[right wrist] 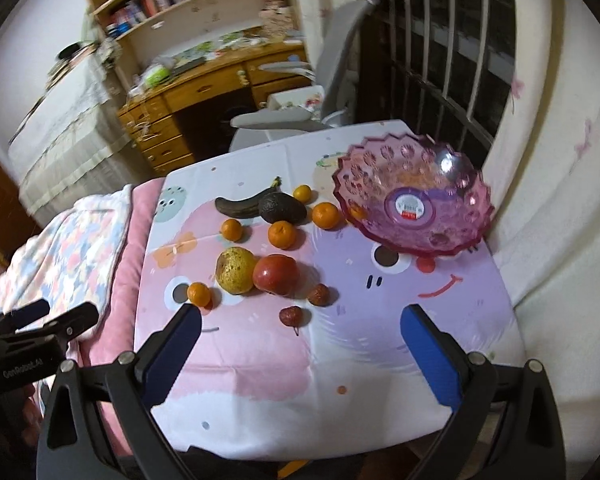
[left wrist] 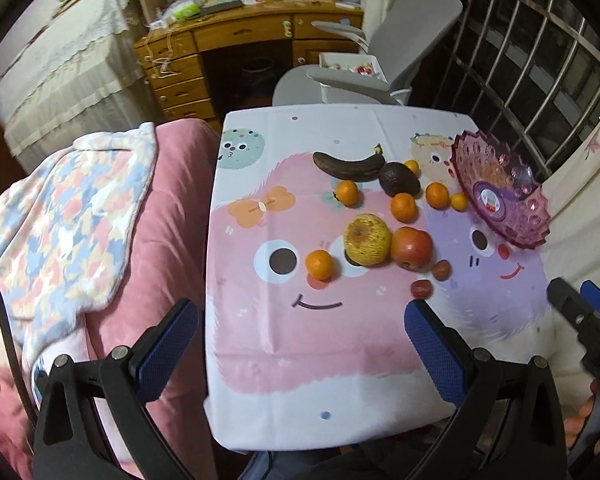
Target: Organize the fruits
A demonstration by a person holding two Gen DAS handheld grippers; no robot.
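Left gripper [left wrist: 302, 344] and right gripper [right wrist: 300, 350] both hang level over the near edge of the table [right wrist: 260, 420], jaws spread wide, nothing between them. Beyond them lie two small red fruits [right wrist: 290, 315], then a mandarin [right wrist: 199, 294], a yellow apple [right wrist: 235, 270] touching a red apple [right wrist: 276, 274]. Farther off: more mandarins [right wrist: 283, 234], an avocado [right wrist: 282, 208] and a blackened banana [right wrist: 240, 205]. The pink bowl [right wrist: 416, 208] sits tilted at far right, empty of fruit.

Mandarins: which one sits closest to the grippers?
The mandarin alone at the near left, just left of the yellow apple. The other mandarins cluster farther back around the avocado and banana.
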